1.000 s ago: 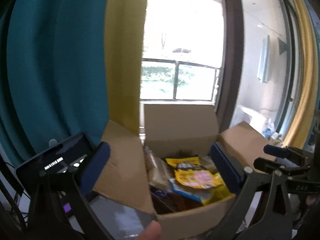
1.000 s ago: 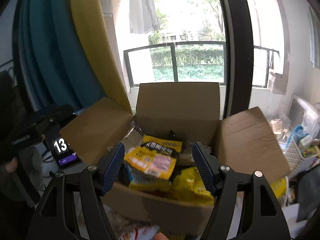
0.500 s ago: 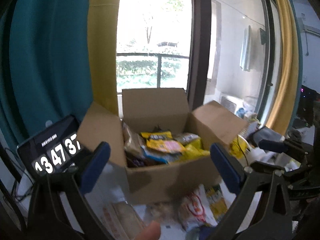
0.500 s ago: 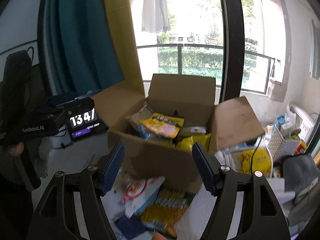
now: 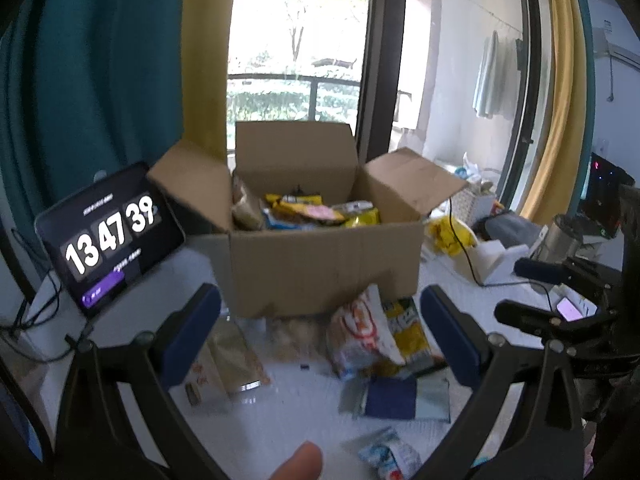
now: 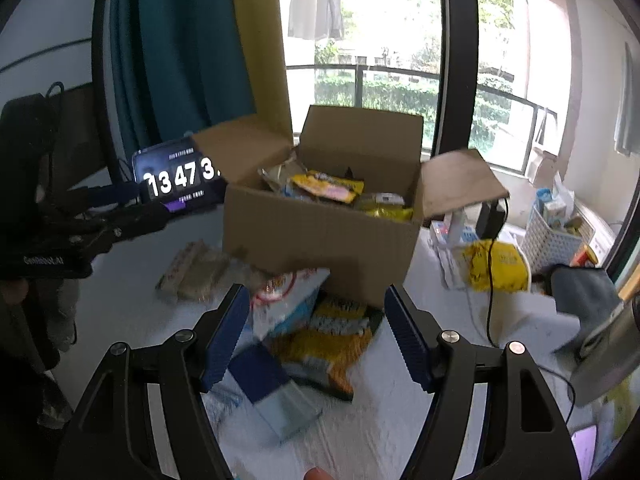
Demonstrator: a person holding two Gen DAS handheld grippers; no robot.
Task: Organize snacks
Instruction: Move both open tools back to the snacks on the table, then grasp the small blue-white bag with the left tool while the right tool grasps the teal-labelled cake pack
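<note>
An open cardboard box (image 5: 324,264) (image 6: 320,236) holds several snack bags and stands on a white table. In front of it lie loose snacks: a white and red bag (image 5: 362,332) (image 6: 286,300), a yellow bag (image 5: 412,336) (image 6: 328,340), a blue and clear packet (image 5: 394,398) (image 6: 276,388) and a tan wrapped pack (image 5: 228,360) (image 6: 196,270). My left gripper (image 5: 320,336) hovers open above the loose snacks with nothing between its blue pads. In the right wrist view my right gripper (image 6: 316,336) is open over the same pile, and nothing is held.
A tablet (image 5: 108,236) (image 6: 176,178) showing a clock leans left of the box. Right of the box are a yellow bag (image 6: 496,266), a black cable (image 6: 490,280), a white basket (image 6: 554,236) and a dark cloth (image 6: 580,292). A small packet (image 5: 390,454) lies near the table's front.
Both grippers pulled back from over the box and came lower; the box looks smaller and farther, and the loose snacks on the table came into view. Both stayed open.
</note>
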